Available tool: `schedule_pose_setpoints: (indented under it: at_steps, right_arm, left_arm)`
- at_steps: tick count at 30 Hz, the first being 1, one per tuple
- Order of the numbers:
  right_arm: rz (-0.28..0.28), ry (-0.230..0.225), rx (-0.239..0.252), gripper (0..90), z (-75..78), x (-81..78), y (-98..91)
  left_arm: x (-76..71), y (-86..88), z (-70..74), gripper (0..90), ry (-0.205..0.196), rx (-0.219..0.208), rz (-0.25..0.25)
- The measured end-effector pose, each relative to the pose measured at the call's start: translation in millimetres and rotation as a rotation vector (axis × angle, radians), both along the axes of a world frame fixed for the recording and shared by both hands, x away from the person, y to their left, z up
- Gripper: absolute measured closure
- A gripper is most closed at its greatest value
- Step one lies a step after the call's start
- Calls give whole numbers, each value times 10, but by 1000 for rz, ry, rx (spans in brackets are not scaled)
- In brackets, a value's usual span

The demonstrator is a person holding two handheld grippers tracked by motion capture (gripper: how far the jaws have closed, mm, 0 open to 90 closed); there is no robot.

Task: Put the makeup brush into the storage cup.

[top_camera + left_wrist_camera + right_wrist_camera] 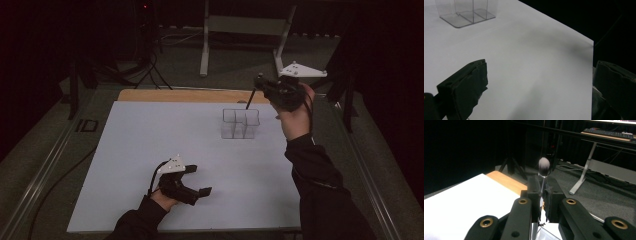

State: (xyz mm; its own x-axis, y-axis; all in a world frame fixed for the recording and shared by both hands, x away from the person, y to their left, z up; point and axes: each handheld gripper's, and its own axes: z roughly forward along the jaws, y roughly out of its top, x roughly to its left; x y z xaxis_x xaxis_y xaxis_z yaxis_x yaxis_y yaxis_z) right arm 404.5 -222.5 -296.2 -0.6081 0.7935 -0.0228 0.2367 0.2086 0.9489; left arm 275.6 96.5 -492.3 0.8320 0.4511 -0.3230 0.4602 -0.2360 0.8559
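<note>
The left gripper [196, 181] rests low with its jaws wide apart, while the right gripper [258, 86] is raised on a lifted forearm, jaws clamped together.

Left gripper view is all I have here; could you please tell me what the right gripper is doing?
Observer: The right gripper is raised over the far side of the table, shut on a brush.
Operator: Thank you. Where is it relative to the clear organizer?
Observer: In the high view the brush's thin handle slants down toward the back edge of the clear organizer; I cannot tell whether its tip is inside.
Operator: Which end is up, please?
Observer: The right gripper view shows the soft rounded head pointing up, past the jaws.
</note>
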Motion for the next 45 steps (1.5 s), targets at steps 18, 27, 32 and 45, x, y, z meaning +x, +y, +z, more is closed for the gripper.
schedule_pose_setpoints:
  at_steps: [18, 27, 32, 45]
  right_arm:
    - [-57, 89, 3, 841, -407, 323, 62]
    - [-78, 159, 16, 840, -693, 403, 62]
    - [-77, 183, -9, 840, -818, 432, 104]
    - [-86, 251, -70, 839, -1051, 477, 223]
  left_arm:
    - [3, 11, -3, 10, 4, -3, -6]
    - [-3, 15, 8, 10, -2, -6, -1]
    - [-1, 16, 5, 10, -2, -2, 0]
    - [0, 21, -1, 10, -1, -9, -3]
